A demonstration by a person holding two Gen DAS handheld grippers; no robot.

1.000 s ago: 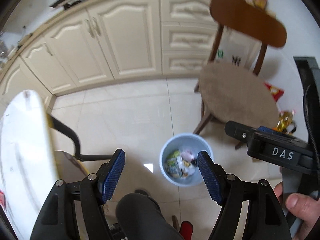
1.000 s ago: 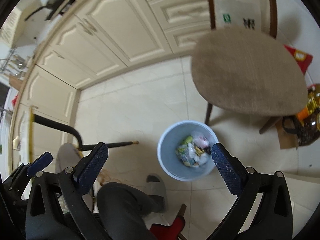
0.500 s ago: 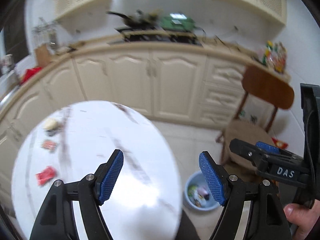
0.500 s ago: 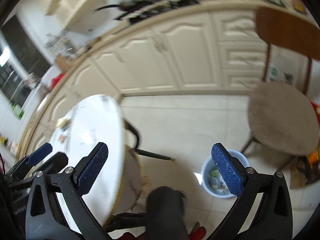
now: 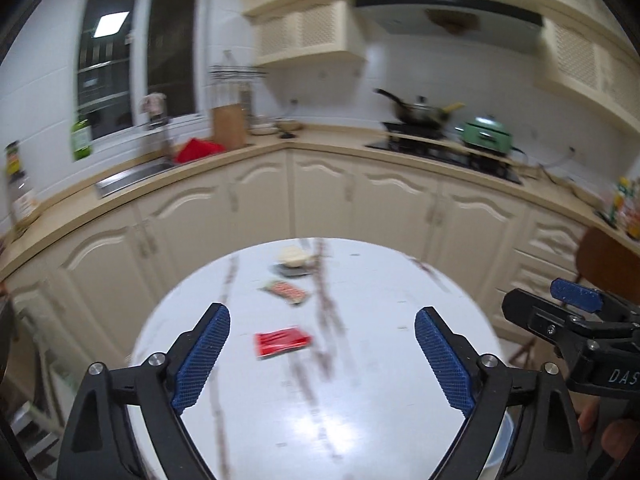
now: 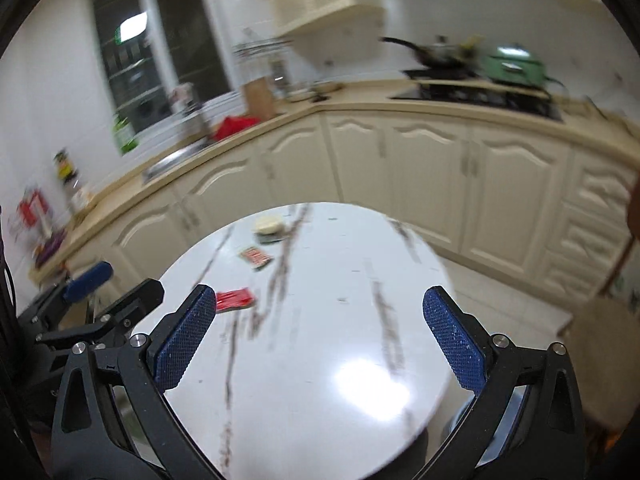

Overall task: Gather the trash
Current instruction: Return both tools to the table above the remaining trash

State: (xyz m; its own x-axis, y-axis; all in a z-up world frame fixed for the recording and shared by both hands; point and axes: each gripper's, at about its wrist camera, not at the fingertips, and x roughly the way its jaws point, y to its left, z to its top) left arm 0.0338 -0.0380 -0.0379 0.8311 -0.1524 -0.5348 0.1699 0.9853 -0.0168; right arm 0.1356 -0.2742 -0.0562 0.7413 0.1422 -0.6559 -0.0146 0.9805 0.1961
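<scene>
round marble table, red wrapper, snack packets

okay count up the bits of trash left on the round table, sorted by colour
Red wrapper: 1
Red-and-green patterned packet: 1
Pale crumpled piece on a dark wrapper: 2, though blur makes that pair hard to separate
Total: 4 on the white table

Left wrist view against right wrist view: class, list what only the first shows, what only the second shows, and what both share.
Only the left wrist view: the hood over the stove, and the right gripper at its right edge.

Only the right wrist view: the left gripper at its left edge, floor tiles, and a padded chair seat.

Both: the round table, red wrapper, patterned wrapper, pale lump, pan and green pot. Each view's own jaws stand open and empty.
</scene>
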